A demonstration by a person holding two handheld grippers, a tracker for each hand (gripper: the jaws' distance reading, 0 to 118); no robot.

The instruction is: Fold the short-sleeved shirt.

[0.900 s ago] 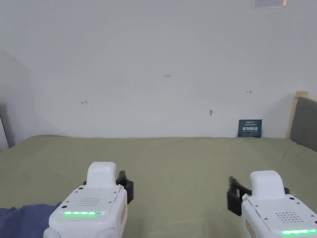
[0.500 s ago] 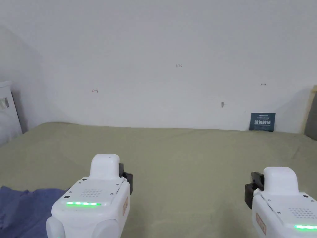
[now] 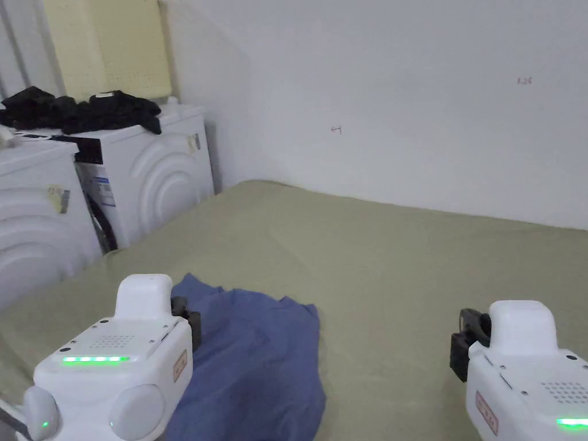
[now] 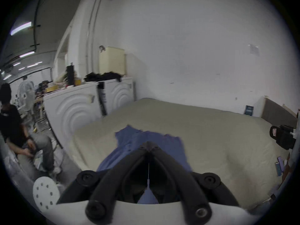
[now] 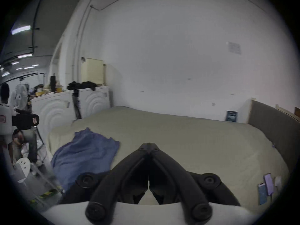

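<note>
Left gripper (image 4: 148,145), white body w/ black jaws: jaws together, tips meeting, nothing between them. It hangs above the crumpled blue short-sleeved shirt (image 3: 258,356), not touching as far as I can tell. In the head view its white housing w/ a green light strip sits at lower left, overlapping the shirt's left edge.

Right gripper (image 5: 148,145), same build: jaws also closed tip to tip, empty, over bare sheet, well apart from the shirt.

Shirt lies bunched & wrinkled near the left front corner of the bed w/ olive-green sheet (image 3: 402,270); part of it seems to droop over the front edge.

Beyond the bed's left side: two white washing machines (image 3: 143,172) w/ ringed fronts, a heap of black clothes (image 3: 80,109) on top, a pale yellow foam block (image 3: 109,46) behind. Plain white wall (image 3: 402,86) at the back. Grey padded headboard (image 5: 274,127) on the right. A seated person (image 4: 16,127) off left in the left gripper view.
</note>
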